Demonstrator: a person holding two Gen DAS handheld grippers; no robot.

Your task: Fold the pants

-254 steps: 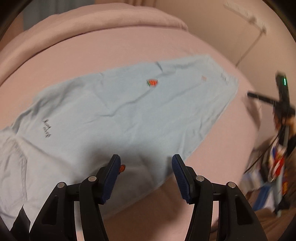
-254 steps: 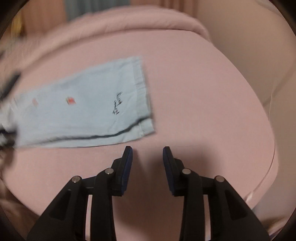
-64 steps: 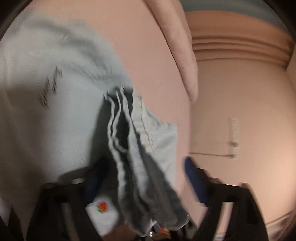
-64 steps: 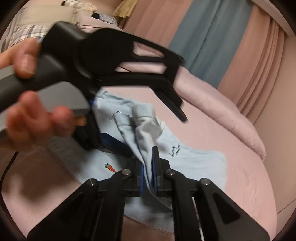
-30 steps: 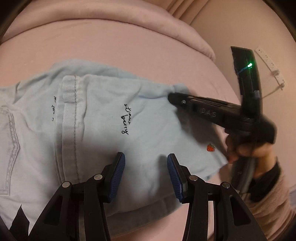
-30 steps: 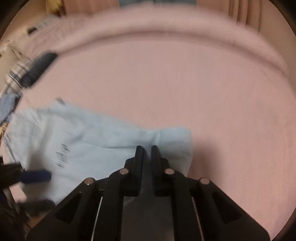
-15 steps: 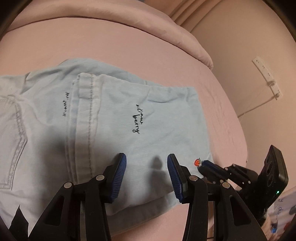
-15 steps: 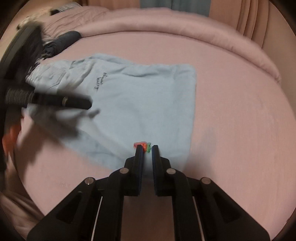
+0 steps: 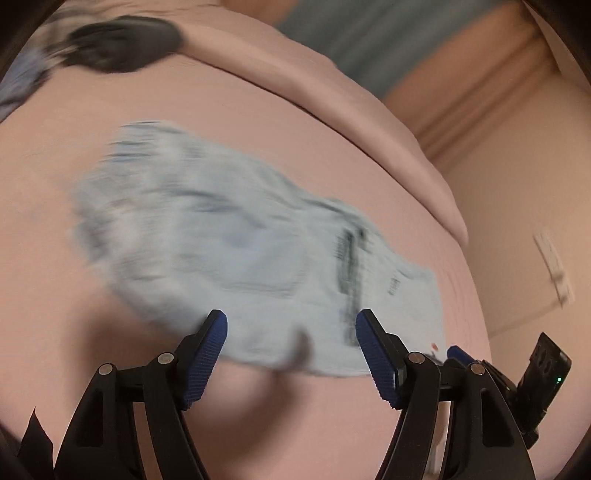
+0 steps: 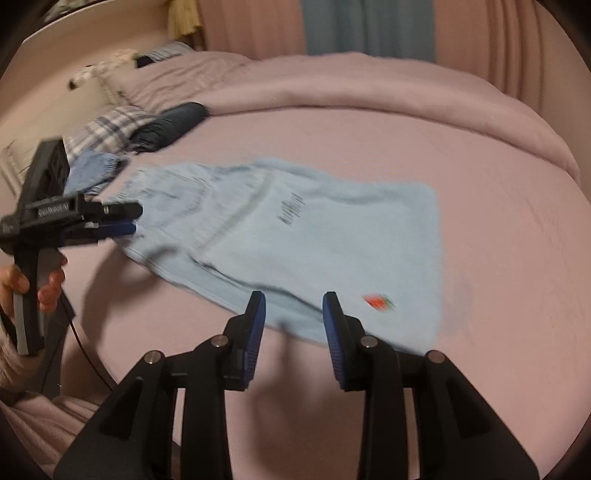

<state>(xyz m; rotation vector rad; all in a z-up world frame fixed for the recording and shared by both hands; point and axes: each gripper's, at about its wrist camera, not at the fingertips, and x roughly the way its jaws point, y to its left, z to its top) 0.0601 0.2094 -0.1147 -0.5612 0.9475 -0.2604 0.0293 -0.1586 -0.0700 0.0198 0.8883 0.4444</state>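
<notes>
Pale blue denim pants (image 10: 295, 236) lie folded flat on the pink bed (image 10: 480, 184), near its front edge. Black script lettering (image 10: 290, 212) shows on the top layer, and a small red strawberry patch (image 10: 378, 302) sits near the right front corner of the fold. A stitched seam runs across the cloth left of the lettering; the waist end lies toward the left, blurred.

Right tongs (image 10: 293, 317) hover just above the front edge of the pants, blue pads apart and opening, with nothing clamped between them; only cloth and bed lie below.

Left tongs (image 9: 291, 339) also stand wide and are opening, empty, over the front edge of the pants (image 9: 240, 251) in their own badly blurred view. From the right wrist view they (image 10: 122, 218) appear at the left, above the waist end, held by a hand (image 10: 33, 280) on the grey handle; whether they touch the cloth I cannot tell.

At the far left of the bed lie a dark rolled bundle (image 10: 173, 122), a plaid cloth (image 10: 103, 133) and a blue garment (image 10: 92, 170), near the pants but apart. A pink duvet (image 10: 369, 85) is bunched along the far side, with curtains (image 10: 369, 26) behind.
</notes>
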